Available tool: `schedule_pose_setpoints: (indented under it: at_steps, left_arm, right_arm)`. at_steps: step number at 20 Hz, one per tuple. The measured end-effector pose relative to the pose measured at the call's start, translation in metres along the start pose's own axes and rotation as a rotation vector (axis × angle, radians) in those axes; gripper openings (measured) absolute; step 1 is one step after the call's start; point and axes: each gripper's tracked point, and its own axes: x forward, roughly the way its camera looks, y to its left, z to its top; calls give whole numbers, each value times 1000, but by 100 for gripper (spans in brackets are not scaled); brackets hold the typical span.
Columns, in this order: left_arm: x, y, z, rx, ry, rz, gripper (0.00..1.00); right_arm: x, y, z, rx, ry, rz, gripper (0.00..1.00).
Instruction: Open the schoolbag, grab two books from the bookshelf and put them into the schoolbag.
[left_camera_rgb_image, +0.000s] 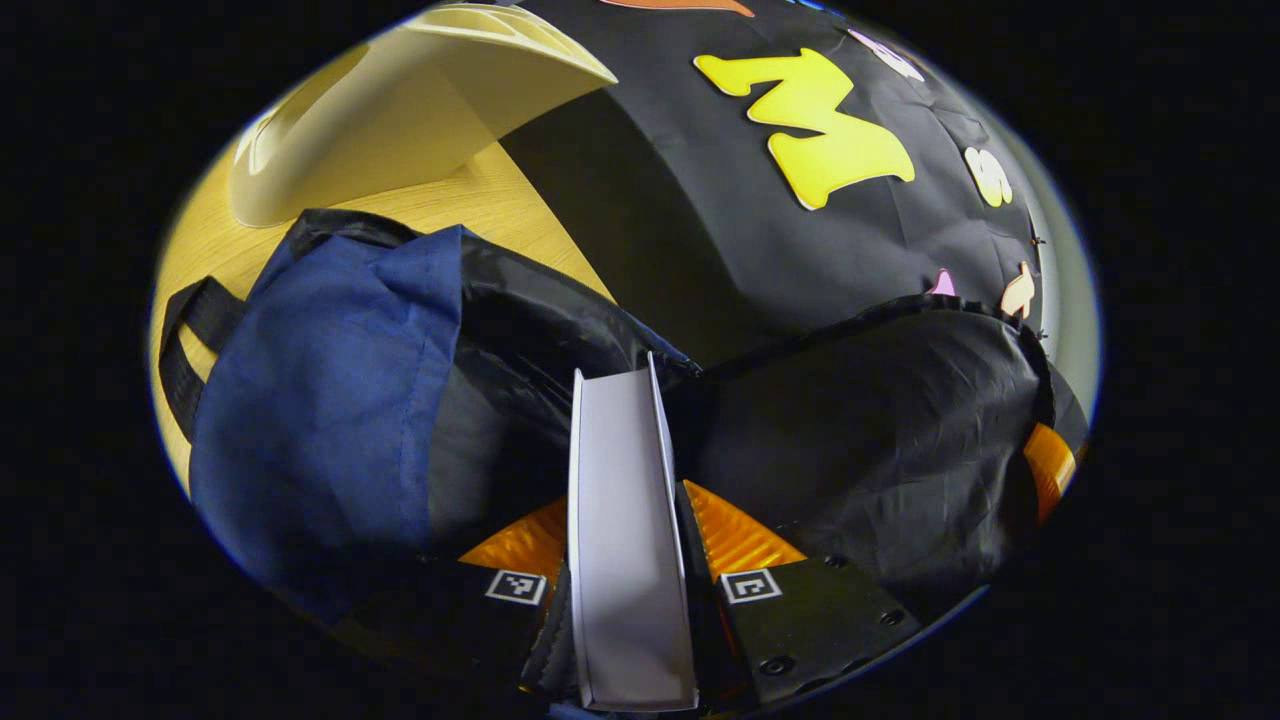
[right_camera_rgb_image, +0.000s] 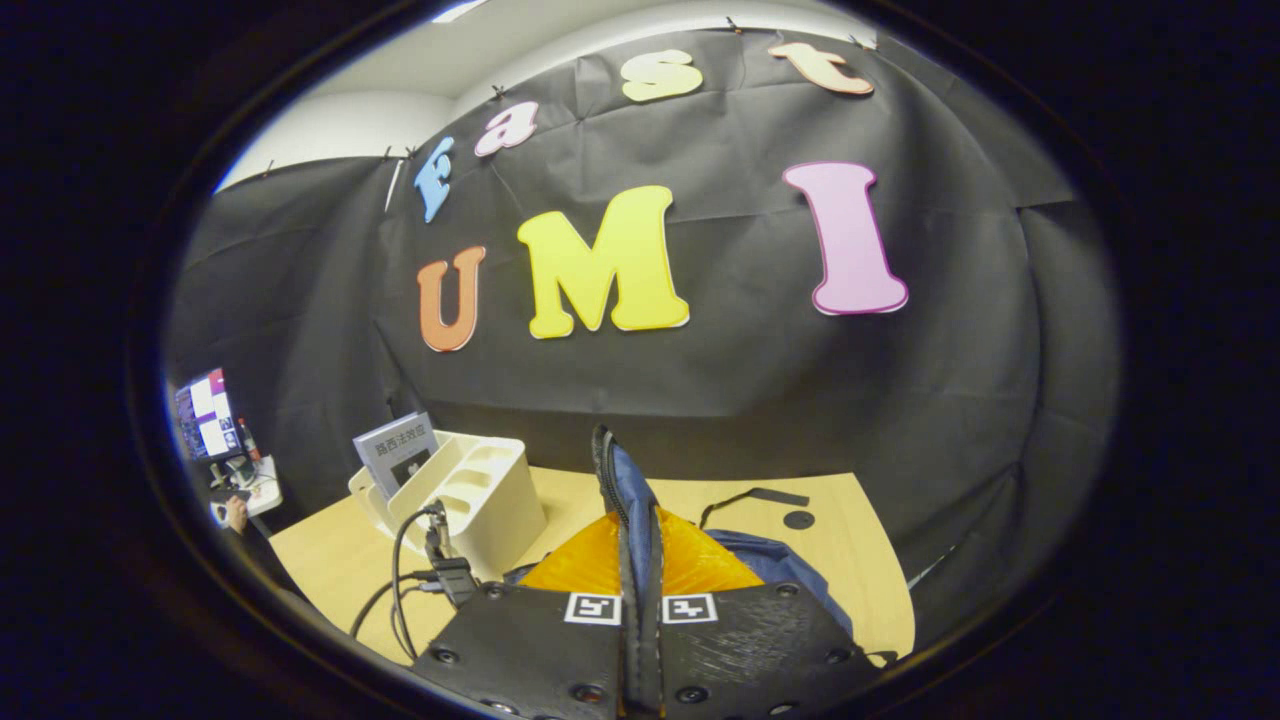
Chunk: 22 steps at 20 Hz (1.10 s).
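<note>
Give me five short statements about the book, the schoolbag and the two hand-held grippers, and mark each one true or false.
1. The left hand-held gripper clamps a white book. True.
2. The schoolbag is red. False: navy with black lining.
3. The right hand-held gripper pinches the bag's edge. True.
4. The bookshelf holds no books. False: one book stands in it.
5. The bag lies on the floor. False: it rests on the wooden table.

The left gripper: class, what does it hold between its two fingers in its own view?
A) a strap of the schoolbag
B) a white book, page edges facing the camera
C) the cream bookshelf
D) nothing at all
B. In the left gripper view the left gripper has its fingers closed on either side of a white book, held over the open schoolbag.
</note>
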Motion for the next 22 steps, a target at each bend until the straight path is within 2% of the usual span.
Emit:
schedule_pose_setpoints:
  at_steps: [2, 3, 4, 5, 6, 7, 9, 15, 18, 22]
  left_arm:
    - [0, 5, -4, 35, -23, 21, 51]
    - [3, 13, -7, 41, -17, 59, 58]
    - [6, 21, -13, 61, 28, 105, 56]
    - [5, 20, -24, 92, 109, 105, 70]
    - [3, 14, -28, 147, 143, 95, 72]
    - [-1, 17, -28, 220, 162, 108, 86]
    - [-8, 28, -27, 298, 191, 136, 94]
    - [-40, 36, -9, 361, 256, 155, 97]
    - [-60, 40, 14, 441, 214, 168, 97]
    - [-96, 25, 48, 572, 105, 104, 97]
  right_arm:
    - [-1, 2, -1, 16, -1, 8, 0]
    - [0, 3, -2, 21, 0, 9, 0]
    - [0, 2, -5, 24, 3, 5, 0]
    - [0, 0, -7, 27, 6, 1, 0]
    - [-2, 0, -9, 34, 8, 0, 0]
    - [-2, -1, -10, 40, 11, -1, 1]
    - [-4, -5, -12, 46, 10, -12, 0]
    - [-9, -18, -19, 61, 17, -57, 0]
    - [-10, -22, -22, 71, 19, -82, 0]
    - [-10, -24, -28, 60, 28, -102, 0]
